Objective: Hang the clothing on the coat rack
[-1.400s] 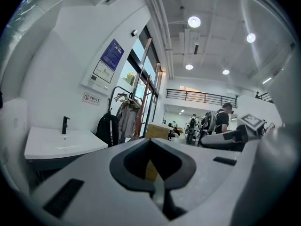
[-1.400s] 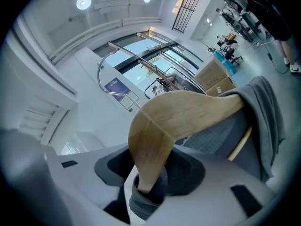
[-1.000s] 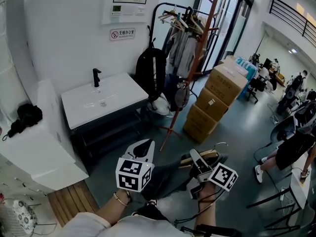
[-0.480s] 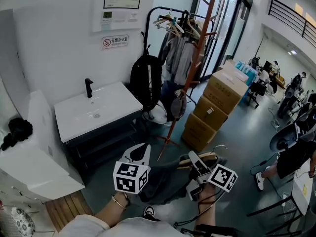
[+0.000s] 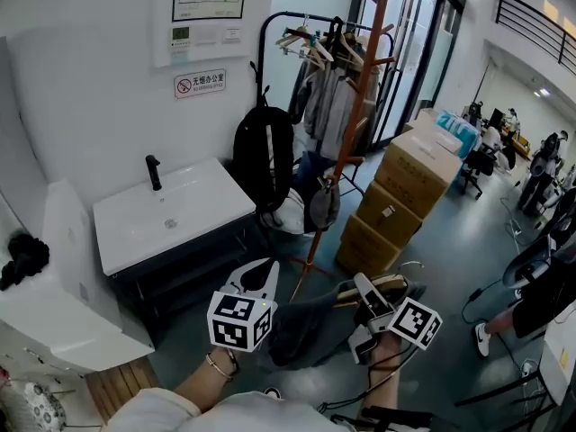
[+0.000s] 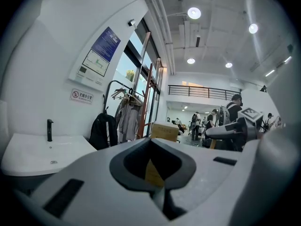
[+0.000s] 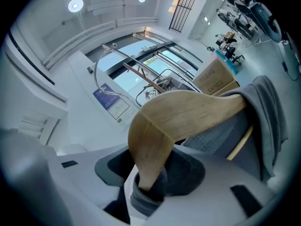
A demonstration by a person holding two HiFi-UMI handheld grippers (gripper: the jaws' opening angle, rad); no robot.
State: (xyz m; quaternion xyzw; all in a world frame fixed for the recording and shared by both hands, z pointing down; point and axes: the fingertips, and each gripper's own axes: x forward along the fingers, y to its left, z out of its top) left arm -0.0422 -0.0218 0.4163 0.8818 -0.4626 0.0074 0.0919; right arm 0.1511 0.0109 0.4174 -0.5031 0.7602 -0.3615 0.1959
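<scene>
Both grippers have come fwd w/ the load since a sec ago. The sink [image 5: 171,216] has slid toward the left edge, and the rack pole now sits nearer centre. A black backpack [image 5: 263,160] hangs just right of the sink. Left gripper [image 5: 261,274] is low in the head view w/ its jaws together. Its own view shows nothing gripped, only a tan sliver thru the notch, can't tell what. Grey garment [image 5: 304,324] sags between the two grippers, carried in the air, not on the coat rack [image 5: 356,115], whose brown pole stands beyond it. Right gripper [image 5: 367,288] is clamped on one end of the wooden hanger [image 7: 183,114], jaws fairly wide round it w/ cloth bunched in too. Cardboard boxes [image 5: 405,187] are stacked further right.
</scene>
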